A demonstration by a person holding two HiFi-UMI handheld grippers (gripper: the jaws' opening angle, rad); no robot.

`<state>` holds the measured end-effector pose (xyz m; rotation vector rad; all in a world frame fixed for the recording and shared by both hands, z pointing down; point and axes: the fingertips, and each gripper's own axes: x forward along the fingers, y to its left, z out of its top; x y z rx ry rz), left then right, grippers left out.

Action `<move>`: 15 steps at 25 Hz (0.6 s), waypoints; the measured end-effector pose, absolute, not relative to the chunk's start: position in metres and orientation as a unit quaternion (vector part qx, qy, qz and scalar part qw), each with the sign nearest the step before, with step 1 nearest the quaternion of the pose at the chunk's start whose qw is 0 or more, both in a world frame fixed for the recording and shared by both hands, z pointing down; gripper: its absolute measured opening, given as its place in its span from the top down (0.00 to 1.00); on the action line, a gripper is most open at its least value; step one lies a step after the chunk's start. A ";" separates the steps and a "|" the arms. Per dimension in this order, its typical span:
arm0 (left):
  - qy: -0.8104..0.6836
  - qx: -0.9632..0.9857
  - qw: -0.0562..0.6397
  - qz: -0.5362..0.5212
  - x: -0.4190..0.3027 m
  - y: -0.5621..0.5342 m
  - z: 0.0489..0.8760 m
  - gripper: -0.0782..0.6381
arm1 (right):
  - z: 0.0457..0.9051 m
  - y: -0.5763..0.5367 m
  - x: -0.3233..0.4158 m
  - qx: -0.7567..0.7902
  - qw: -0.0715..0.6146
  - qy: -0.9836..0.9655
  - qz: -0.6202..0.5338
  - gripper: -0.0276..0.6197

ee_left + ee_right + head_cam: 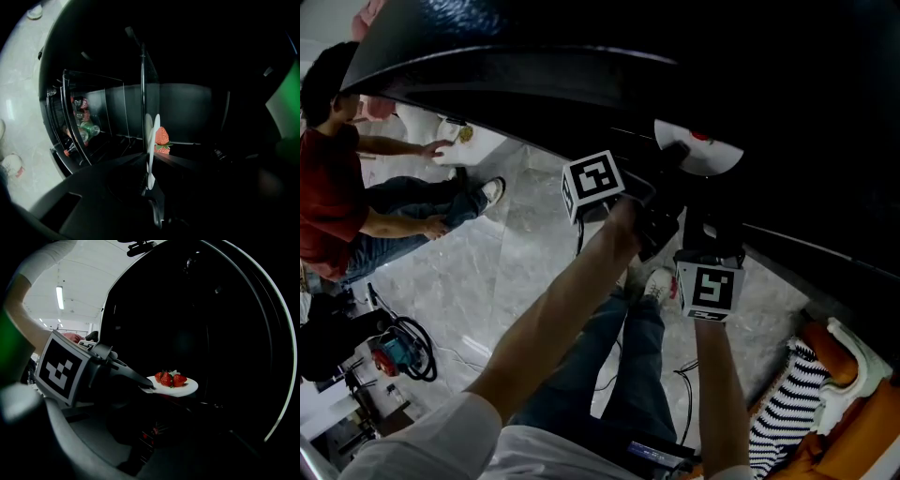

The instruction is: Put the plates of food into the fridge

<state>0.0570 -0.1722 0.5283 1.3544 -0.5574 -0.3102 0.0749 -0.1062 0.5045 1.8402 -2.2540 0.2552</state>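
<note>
A white plate (174,387) carrying strawberries (170,379) is held level inside the dark fridge (211,324). My left gripper (143,384) is shut on its near rim. In the left gripper view the plate (151,145) shows edge-on between the jaws of my left gripper (150,185), with a strawberry (161,136) beside it. The head view shows the left gripper (661,178) reaching to the plate (698,150) in the fridge opening. My right gripper (712,230) hangs just below the plate; its jaws are lost in the dark.
Fridge door shelves (79,129) hold cans and bottles at the left. The black fridge door (506,66) arcs across the top. A seated person in a red shirt (328,187) is at the left, cables and gear (394,352) lie lower left, and a striped cloth (792,403) lower right.
</note>
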 end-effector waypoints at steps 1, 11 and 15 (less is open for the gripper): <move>-0.253 0.617 0.732 -0.141 0.059 -0.172 0.527 0.86 | 0.504 -0.106 0.076 0.626 0.110 -0.767 0.086 0.94; -0.233 0.627 0.730 -0.142 0.062 -0.172 0.528 0.86 | 0.509 -0.111 0.071 0.618 0.109 -0.774 0.086 0.94; -0.229 0.630 0.728 -0.144 0.064 -0.172 0.527 0.83 | 0.512 -0.110 0.073 0.616 0.114 -0.775 0.085 0.94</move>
